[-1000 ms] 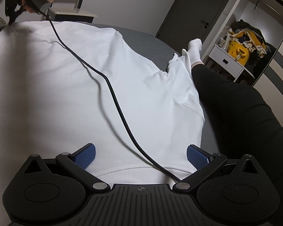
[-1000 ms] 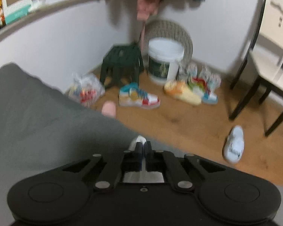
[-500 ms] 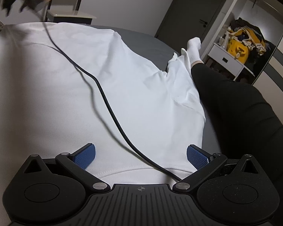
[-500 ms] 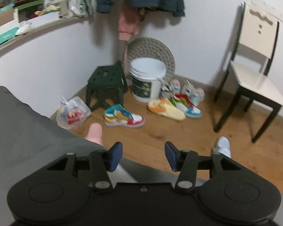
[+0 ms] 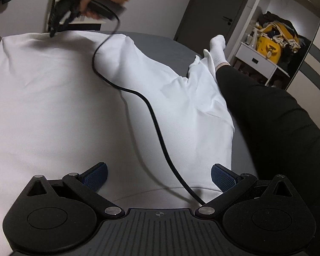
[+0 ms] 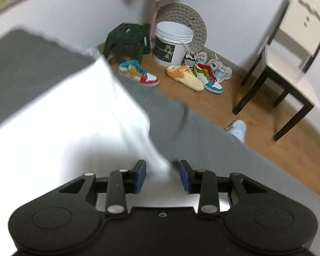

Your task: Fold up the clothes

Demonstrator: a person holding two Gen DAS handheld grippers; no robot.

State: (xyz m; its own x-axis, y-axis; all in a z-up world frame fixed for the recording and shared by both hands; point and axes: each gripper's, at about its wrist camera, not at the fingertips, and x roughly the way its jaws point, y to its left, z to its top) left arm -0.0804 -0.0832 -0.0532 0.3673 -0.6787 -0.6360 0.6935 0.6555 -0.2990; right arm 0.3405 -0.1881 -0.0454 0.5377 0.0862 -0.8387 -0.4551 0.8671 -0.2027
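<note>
Since a second ago right gripper [image 6: 162, 176] has let go, jaws now part open over the shirt [image 5: 64, 106] edge, seemingly touching nothing; view blurred. Left gripper [image 5: 159, 177] wide open, empty, above shirt spread on the bed [image 5: 160, 38]. Cable [image 5: 151, 115] lies across it.

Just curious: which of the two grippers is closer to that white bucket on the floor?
Right. The right gripper faces the white bucket across the bed's edge; the left gripper sits open over the white garment, with no bucket in its view.
</note>
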